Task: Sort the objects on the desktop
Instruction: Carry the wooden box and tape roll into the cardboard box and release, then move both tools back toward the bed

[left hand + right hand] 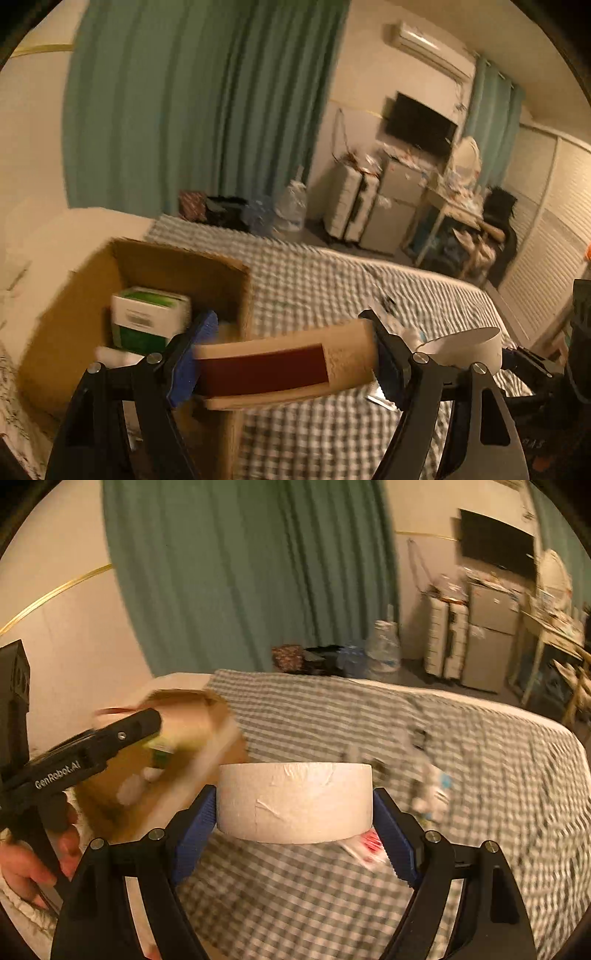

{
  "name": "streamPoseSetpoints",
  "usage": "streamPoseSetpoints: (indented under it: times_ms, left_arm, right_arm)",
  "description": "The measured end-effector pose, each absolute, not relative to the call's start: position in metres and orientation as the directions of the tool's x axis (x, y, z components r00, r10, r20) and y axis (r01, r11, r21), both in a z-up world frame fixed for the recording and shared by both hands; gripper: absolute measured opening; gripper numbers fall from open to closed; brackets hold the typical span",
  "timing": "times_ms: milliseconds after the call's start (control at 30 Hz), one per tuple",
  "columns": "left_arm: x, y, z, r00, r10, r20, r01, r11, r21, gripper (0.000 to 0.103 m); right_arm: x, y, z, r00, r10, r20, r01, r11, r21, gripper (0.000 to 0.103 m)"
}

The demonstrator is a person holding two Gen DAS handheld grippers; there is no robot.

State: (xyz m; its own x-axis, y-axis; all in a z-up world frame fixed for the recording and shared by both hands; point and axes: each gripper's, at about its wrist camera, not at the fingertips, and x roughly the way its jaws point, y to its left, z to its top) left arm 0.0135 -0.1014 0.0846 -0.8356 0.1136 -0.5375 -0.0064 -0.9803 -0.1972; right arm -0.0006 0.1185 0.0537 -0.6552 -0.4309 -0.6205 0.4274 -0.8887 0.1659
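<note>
Left gripper (286, 363): black frame with blue ribbed pads, clamped on a flat tan booklet with a dark red cover panel (273, 369), held crosswise above the near corner of the carton.

Right gripper (293, 821): same make, its pads pressed on either side of a wide roll of white tape (294, 799), carried above the bed; the roll also showed at the right edge of the left wrist view (469, 345).

Person's hand (33, 864): wrapped round the handle of the left gripper, seen at the lower left of the right wrist view.

Open brown cardboard carton (155, 266): stood on the left side of the bed, holding a white and green rectangular box (149, 319) upright inside.

Bed with grey and white checked cover (369, 720): several small loose items lay blurred on it, among them a white packet with red print (365, 843) just below the roll.

Background: teal pleated curtain (192, 110), black wall-mounted television (419, 123), white wall air conditioner (428, 46), grey two-door mini fridge (487, 638).
</note>
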Motion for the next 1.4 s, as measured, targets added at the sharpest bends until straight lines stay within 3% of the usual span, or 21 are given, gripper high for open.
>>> streamPoseSetpoints:
  times_ms: [100, 433, 633, 767, 867, 933, 1167, 1400]
  left_arm:
    - [0.013, -0.13, 0.083, -0.841, 0.062, -0.537, 0.053, -0.979, -0.197, 0.08]
    - [0.008, -0.189, 0.041, -0.782, 0.066, -0.62, 0.15, -0.945, -0.29, 0.079]
    - [0.001, -0.198, 0.028, -0.742, -0.004, -0.671, 0.227, -0.942, -0.246, 0.08]
    - [0.001, -0.211, 0.021, -0.702, -0.115, -0.703, 0.322, -0.931, -0.17, 0.085]
    - [0.002, -0.216, 0.019, -0.692, -0.124, -0.712, 0.336, -0.927, -0.165, 0.088]
    - [0.003, -0.214, 0.02, -0.697, -0.119, -0.707, 0.324, -0.932, -0.164, 0.094]
    - [0.006, -0.176, 0.035, -0.739, -0.042, -0.672, 0.216, -0.96, -0.178, 0.098]
    - [0.003, -0.08, 0.03, -0.728, 0.144, -0.67, 0.013, -0.974, -0.224, 0.103]
  right_arm:
    - [-0.006, 0.077, 0.058, -0.637, -0.469, -0.612, 0.485, -0.861, 0.155, 0.082]
    - [-0.035, 0.018, 0.042, -0.568, -0.53, -0.63, 0.518, -0.824, 0.227, 0.082]
    - [-0.056, 0.002, 0.042, -0.538, -0.537, -0.649, 0.503, -0.823, 0.264, 0.082]
    - [-0.077, -0.021, 0.04, -0.458, -0.573, -0.68, 0.492, -0.8, 0.343, 0.083]
    - [-0.083, -0.034, 0.046, -0.464, -0.534, -0.707, 0.457, -0.828, 0.325, 0.092]
    - [-0.079, -0.026, 0.055, -0.509, -0.518, -0.688, 0.445, -0.842, 0.305, 0.096]
    - [-0.065, 0.075, 0.072, -0.62, -0.421, -0.662, 0.365, -0.902, 0.23, 0.098]
    - [-0.047, 0.209, 0.025, -0.631, -0.192, -0.752, 0.157, -0.98, 0.118, 0.099]
